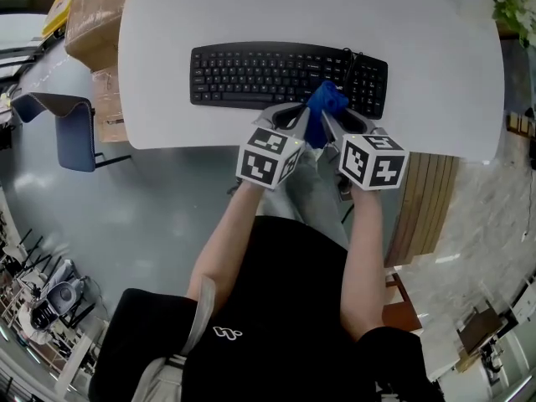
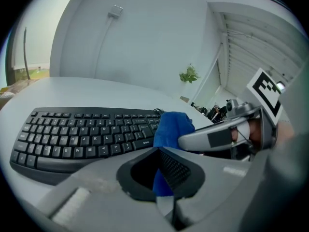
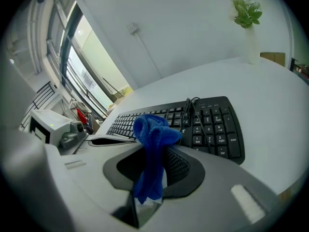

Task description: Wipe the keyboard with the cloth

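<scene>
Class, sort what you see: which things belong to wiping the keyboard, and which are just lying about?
For the job: keyboard; blue cloth; left claw and right claw, both gripping the blue cloth.
Lying about: plant; chair; cardboard boxes.

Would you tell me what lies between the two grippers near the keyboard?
The blue cloth, bunched between the left gripper and right gripper, both shut on it; the head view shows it.

A white bench (image 1: 167, 23) stood over a grey floor (image 1: 151, 216), with a blue chair (image 1: 71, 128) and cardboard boxes (image 1: 96, 11) beside its left edge and a green plant (image 3: 247, 11) near its far right corner.
</scene>
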The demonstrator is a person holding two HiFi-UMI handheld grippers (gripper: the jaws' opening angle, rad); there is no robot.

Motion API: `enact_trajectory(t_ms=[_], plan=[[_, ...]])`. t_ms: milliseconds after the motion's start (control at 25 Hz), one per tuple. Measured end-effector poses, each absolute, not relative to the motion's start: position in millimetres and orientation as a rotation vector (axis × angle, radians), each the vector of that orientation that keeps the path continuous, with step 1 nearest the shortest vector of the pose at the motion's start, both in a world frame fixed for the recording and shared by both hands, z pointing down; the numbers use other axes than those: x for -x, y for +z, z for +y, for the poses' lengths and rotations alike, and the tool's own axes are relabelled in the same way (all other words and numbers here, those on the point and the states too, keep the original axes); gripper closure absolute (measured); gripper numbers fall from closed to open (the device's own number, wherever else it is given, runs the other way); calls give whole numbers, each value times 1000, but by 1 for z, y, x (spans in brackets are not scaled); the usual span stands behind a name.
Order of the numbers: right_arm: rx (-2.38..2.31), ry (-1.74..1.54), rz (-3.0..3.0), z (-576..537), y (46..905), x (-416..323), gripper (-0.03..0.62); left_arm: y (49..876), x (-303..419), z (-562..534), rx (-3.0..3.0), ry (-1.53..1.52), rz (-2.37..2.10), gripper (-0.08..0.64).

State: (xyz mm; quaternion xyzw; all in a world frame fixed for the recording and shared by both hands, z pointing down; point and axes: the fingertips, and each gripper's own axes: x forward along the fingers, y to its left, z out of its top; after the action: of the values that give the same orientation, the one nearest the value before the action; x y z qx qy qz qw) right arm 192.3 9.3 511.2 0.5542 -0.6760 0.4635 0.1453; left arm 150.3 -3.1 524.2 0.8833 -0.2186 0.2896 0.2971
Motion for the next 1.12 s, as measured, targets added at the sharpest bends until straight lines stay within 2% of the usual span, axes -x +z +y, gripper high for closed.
enact_trajectory(t_ms=[1120], plan=[[-1730,1358,-1880,58,514,-295,495,527,-247,36,-2392,785,-485,561]])
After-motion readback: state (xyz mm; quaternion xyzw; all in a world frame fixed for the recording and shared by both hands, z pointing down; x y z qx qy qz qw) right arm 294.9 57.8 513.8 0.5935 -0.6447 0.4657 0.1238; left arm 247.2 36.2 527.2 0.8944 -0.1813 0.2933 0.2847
